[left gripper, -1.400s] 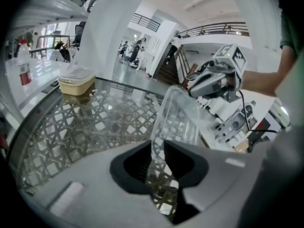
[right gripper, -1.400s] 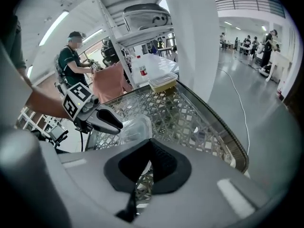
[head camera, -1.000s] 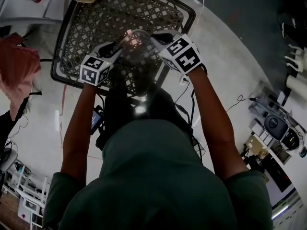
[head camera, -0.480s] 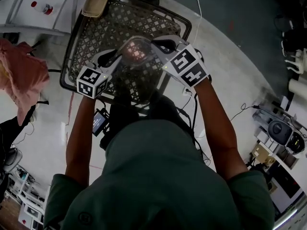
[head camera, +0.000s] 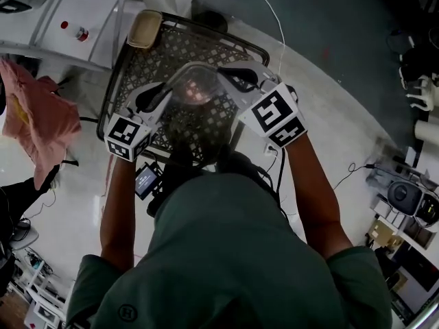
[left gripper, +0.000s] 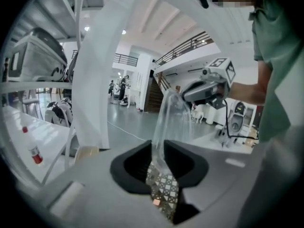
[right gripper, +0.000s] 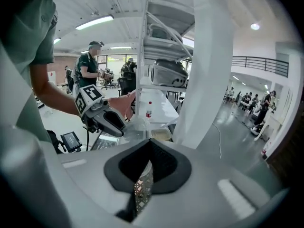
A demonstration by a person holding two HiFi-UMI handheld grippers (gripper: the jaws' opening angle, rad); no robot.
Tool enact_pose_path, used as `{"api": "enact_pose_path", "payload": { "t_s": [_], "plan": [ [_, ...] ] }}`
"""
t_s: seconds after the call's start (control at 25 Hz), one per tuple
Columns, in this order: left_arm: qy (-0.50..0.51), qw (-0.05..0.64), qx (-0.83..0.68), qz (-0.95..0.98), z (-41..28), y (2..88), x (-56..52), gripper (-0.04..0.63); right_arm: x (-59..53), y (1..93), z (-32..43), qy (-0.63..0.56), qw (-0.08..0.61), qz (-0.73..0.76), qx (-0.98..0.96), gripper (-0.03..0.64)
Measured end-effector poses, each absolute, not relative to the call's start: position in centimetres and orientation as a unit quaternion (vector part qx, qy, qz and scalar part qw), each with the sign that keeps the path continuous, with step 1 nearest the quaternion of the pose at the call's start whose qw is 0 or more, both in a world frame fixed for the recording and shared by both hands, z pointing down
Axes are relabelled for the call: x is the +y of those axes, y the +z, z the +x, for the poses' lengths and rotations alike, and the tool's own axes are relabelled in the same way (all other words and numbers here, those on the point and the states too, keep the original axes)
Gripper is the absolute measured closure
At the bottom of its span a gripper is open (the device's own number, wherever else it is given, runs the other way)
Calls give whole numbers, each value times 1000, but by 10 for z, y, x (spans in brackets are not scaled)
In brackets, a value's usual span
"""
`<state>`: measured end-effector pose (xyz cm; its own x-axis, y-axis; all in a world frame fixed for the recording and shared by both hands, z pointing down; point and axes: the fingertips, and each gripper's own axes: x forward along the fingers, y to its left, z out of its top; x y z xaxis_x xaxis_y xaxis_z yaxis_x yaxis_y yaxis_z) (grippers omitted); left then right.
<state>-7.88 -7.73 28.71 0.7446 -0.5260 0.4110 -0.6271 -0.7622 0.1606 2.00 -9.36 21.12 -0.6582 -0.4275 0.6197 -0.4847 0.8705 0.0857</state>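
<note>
clear tub [head camera: 194,86] in left gripper [head camera: 167,93], right gripper [head camera: 230,81], lattice table [head camera: 140,57], grey floor [head camera: 329,67]

Near edge of table [head camera: 114,79] behind torso [head camera: 226,252]

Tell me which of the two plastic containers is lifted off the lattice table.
The clear container, pinched between the left gripper and right gripper. The tan-filled lidded container sits on the far corner of the table.
</note>
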Motion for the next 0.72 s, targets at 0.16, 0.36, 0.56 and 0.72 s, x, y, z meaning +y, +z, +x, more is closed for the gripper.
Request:
{"api": "enact_pose_path", "payload": {
  "t_s": [0.16,0.36,0.56,0.72],
  "plan": [
    [171,107,-317,927,-80,255,-76,514,-89,183,20,22,310,262,-914,617],
    [161,73,-326,929,-84,216,-73,514,-83,149,19,-6,287,277,-917,617],
    [145,46,-342,927,-84,168,-64,514,-73,110,21,-43,264,287,-920,617],
    [134,19,-347,928,-88,142,-55,512,-65,88,17,-75,250,292,-920,617]
  ]
}}
